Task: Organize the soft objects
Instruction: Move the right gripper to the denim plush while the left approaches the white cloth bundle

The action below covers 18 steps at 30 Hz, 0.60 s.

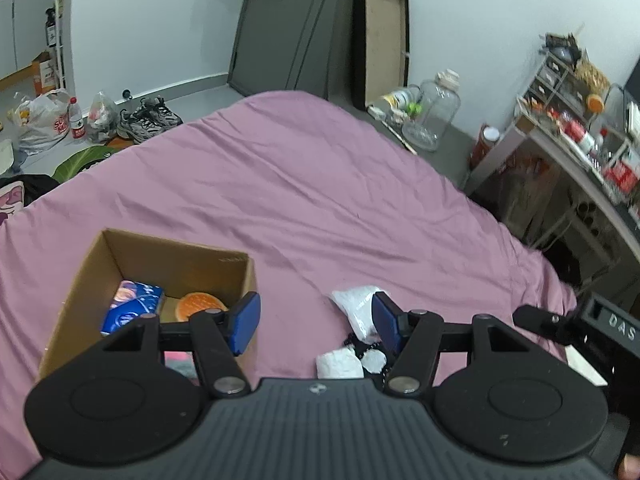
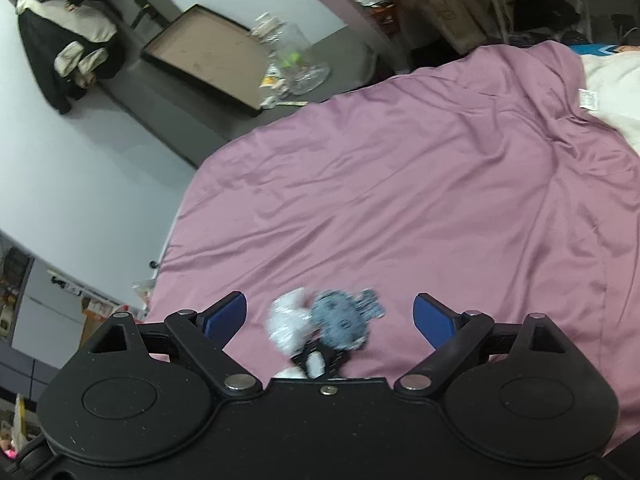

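Observation:
A brown cardboard box [image 1: 224,264] stands on the pink bedsheet [image 1: 288,184] and holds a blue packet [image 1: 134,306] and an orange round thing [image 1: 200,306]. My left gripper [image 1: 316,324] is open, its left pad over the box's near right corner. White soft pieces [image 1: 358,306] and a black beaded item [image 1: 370,350] lie by its right pad. In the right wrist view my right gripper [image 2: 330,318] is open wide over a white piece [image 2: 288,324], a grey-and-blue patterned soft thing [image 2: 342,320] and a black item [image 2: 316,358]; its pads do not touch them.
Past the bed's far edge stand a glass jar [image 1: 434,116], a leaning framed board [image 1: 384,44] and a cluttered desk [image 1: 576,136]. Shoes [image 1: 148,120] and plastic bags [image 1: 44,118] lie on the floor at left. A black device [image 1: 600,328] shows at the right edge.

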{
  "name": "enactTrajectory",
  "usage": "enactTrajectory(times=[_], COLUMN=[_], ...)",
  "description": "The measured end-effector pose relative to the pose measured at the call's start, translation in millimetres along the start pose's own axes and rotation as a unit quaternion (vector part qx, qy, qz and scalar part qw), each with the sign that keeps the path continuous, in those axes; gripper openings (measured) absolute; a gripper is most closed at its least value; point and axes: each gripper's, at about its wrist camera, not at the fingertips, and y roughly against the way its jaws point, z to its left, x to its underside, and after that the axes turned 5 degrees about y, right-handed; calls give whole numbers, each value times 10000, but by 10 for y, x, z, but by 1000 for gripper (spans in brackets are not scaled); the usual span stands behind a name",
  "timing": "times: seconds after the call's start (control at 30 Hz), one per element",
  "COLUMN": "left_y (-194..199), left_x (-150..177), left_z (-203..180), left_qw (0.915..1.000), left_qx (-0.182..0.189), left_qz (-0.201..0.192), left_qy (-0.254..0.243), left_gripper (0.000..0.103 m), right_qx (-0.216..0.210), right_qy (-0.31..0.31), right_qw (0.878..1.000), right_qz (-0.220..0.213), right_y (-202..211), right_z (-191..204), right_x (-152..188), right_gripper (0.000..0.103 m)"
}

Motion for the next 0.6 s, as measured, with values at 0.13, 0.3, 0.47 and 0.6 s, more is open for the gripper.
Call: enactTrajectory(times=[0.13,0.3,0.47,0.6], left_y=[-119,-305,-489,-664], left_x=[55,114,200,315], left_z=[-155,-310,-392,-466], left_qw=[9999,9994,9988,9975], left_qx=[-91,-242,-299,-407], left_qz=[91,193,375,573], left_qy=[-82,-134,27,-52], left_gripper=[60,60,60,60], right_qx=[30,-134,-367,-496], right_qy=[-88,-306,-348,-351], right_qw=[9998,9989,9973,9955], right_qz=[171,340,524,725], right_y=[-160,-340,-494,-631], right_z=[-164,-320,-400,-440], right_x=[-7,-24,-40,-29], right_gripper=[90,86,79,73])
